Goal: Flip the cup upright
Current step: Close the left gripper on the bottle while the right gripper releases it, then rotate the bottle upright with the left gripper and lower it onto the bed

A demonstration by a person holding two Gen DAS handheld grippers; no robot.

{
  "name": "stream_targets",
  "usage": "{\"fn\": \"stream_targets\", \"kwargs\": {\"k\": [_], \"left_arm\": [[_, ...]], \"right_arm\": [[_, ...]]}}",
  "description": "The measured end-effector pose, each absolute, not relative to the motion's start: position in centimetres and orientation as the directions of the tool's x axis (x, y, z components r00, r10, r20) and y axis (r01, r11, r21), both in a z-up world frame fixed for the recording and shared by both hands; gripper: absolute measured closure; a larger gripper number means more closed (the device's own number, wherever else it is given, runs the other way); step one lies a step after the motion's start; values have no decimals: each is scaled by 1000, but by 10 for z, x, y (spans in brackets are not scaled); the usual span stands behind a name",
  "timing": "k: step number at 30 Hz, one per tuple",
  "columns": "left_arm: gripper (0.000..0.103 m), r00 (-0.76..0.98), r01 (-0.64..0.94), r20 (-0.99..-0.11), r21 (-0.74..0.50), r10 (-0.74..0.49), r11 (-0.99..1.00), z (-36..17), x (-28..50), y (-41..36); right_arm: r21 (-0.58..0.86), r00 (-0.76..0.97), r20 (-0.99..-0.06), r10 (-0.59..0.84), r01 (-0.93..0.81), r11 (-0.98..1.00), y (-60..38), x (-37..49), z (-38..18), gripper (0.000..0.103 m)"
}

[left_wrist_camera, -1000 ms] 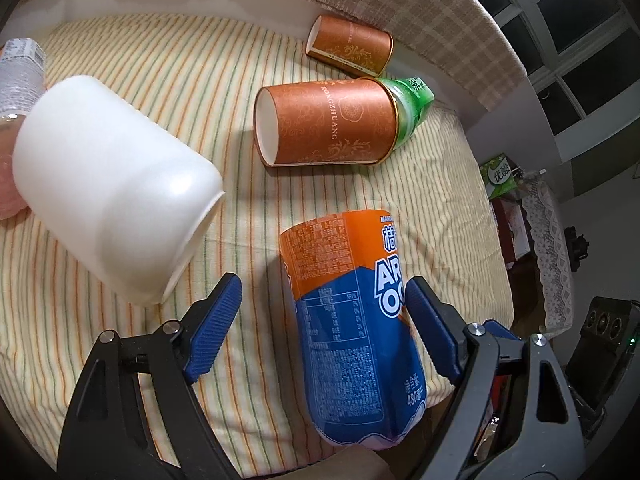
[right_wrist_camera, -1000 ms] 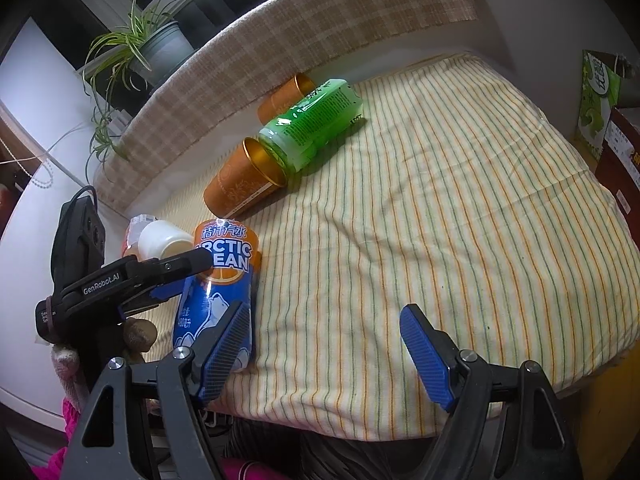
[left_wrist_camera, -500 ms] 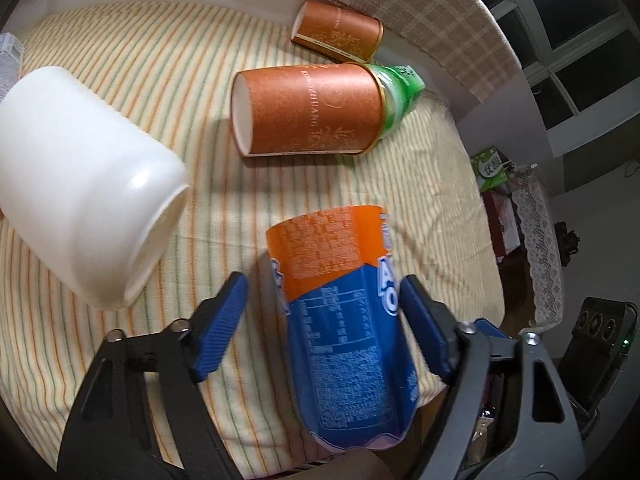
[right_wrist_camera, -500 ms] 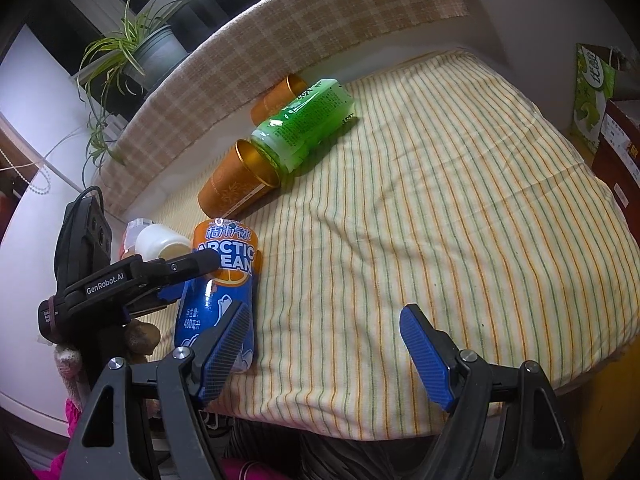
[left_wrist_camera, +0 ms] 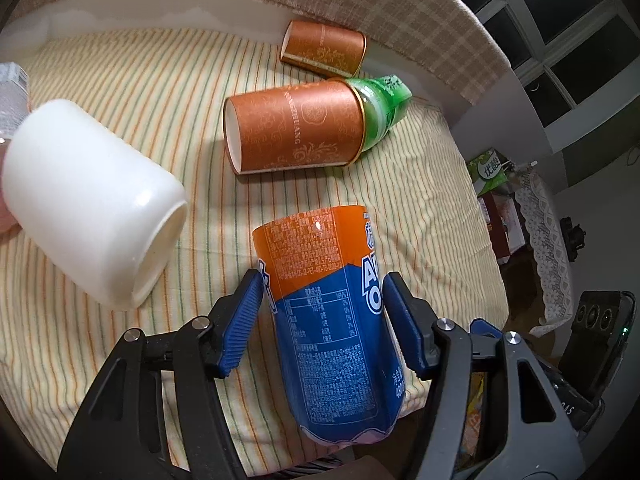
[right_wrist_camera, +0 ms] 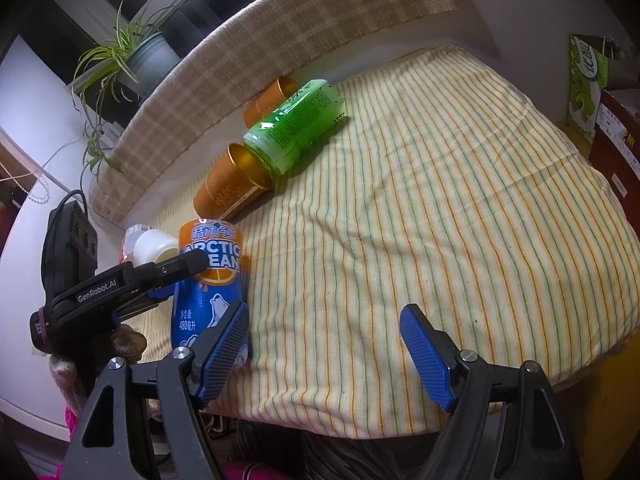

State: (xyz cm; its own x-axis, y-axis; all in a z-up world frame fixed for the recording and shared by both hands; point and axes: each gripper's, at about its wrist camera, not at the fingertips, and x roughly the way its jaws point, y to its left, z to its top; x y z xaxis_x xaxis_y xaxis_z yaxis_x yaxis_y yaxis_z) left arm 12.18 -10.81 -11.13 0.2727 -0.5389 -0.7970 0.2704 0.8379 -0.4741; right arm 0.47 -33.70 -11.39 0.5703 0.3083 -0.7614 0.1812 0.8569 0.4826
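An orange-and-blue "Arctic Ocean" cup (left_wrist_camera: 328, 312) lies on its side on the striped cloth, also seen in the right wrist view (right_wrist_camera: 210, 280). My left gripper (left_wrist_camera: 322, 320) straddles it with both blue pads pressed against its sides, shut on it. A white cup (left_wrist_camera: 92, 208) lies on its side to the left. Two orange paper cups lie on their sides farther back, the nearer (left_wrist_camera: 292, 128) and the farther (left_wrist_camera: 324, 46). My right gripper (right_wrist_camera: 324, 356) is open and empty above the cloth near the front edge.
A green bottle (right_wrist_camera: 298, 124) lies against the nearer orange cup. The striped cloth (right_wrist_camera: 440, 200) covers a round table with a plaid backrest (right_wrist_camera: 300, 36) behind. A potted plant (right_wrist_camera: 132, 56) stands at far left; boxes (right_wrist_camera: 612, 120) sit right of the table.
My left gripper has moved forward along the Arctic Ocean cup and closed its pads onto its sides. The right gripper has stayed put.
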Motion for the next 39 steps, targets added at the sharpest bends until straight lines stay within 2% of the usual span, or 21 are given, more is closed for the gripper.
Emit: {"fn": "stream_targets", "kwargs": {"k": [21, 39], "left_arm": [[40, 536, 369, -738, -233, -411, 900, -64, 95, -121], [41, 613, 392, -707, -115, -353, 913, -67, 88, -128]], "right_arm": [[475, 577, -760, 299, 180, 861, -337, 4, -111, 23], [474, 573, -762, 302, 177, 863, -334, 5, -112, 23]]}}
